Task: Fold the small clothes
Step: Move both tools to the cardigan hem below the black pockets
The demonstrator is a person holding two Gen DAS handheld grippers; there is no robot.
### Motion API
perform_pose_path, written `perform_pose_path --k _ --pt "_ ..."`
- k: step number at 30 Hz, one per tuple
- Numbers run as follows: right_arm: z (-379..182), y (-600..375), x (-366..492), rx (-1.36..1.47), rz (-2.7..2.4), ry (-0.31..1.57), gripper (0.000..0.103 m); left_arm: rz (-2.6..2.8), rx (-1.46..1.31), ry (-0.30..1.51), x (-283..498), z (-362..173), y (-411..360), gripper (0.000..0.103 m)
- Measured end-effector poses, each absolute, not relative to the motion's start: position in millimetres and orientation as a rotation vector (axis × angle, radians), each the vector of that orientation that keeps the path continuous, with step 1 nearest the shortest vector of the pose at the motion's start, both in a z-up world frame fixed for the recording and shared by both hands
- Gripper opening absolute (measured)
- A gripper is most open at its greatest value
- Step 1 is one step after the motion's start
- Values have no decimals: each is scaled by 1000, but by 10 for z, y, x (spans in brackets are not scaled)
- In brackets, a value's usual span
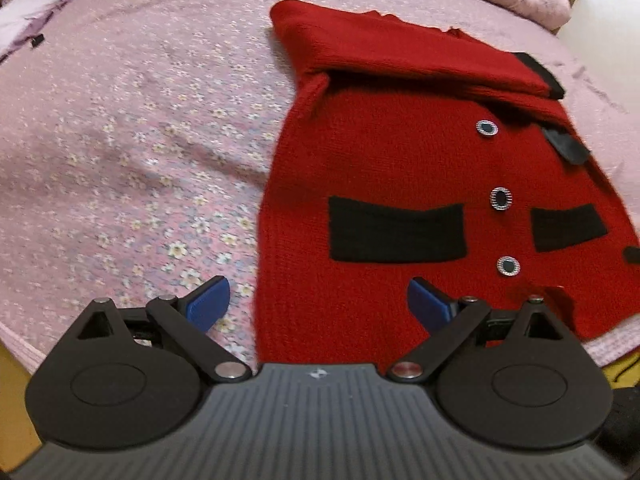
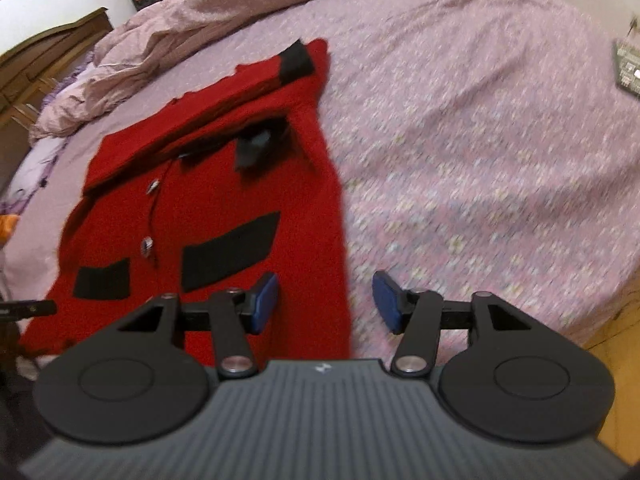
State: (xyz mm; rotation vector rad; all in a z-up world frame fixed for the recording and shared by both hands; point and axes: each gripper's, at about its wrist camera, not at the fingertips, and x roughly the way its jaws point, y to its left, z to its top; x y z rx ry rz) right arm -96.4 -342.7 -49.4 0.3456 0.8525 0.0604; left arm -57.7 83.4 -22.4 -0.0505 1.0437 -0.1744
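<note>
- Far left: bunched quilt piled at the head of the bed, lilac floral sheet bare beside it; nothing folded or stacked there that I can see.
- Left gripper: jaws spread wide, holding nothing. Blue pads hover over the sweater's near left corner – one pad over sheet, other over red knit. Contact w/ fabric: can't tell.
- Red sweater, centre of both views: lies front-up on the sheet, buttons and two black pockets showing, body flat & spread.
- Done so far, by the look: a sleeve w/ black cuff is laid across the chest near the collar end. Whether the 2nd sleeve is tucked under it – not clear, that area is dark/blurred.
- Right gripper: jaws also spread, empty, straddling the sweater's near right edge – one pad over knit, other over sheet.
- Left to do, prob.: pinch both hem corners, bring the bottom up toward the collar, maybe one more fold to make it compact. Approx. a third to half done.
- Far right: sheet, a small dark object at the edge; unrelated.
</note>
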Motion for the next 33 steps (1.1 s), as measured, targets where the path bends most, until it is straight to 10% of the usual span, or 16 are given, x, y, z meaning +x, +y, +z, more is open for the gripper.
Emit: perform_pose_path --k 18,25,33 --pt "-446 -3178 -968 351 237 848 57 -341 -104 1072 -720 -301 712 89" --pt "-490 -3253 -954 407 252 828 55 -287 -66 1072 -689 -351 672 64" --pt "-508 -3270 -1020 389 223 811 33 -253 -50 1079 -688 -343 706 55"
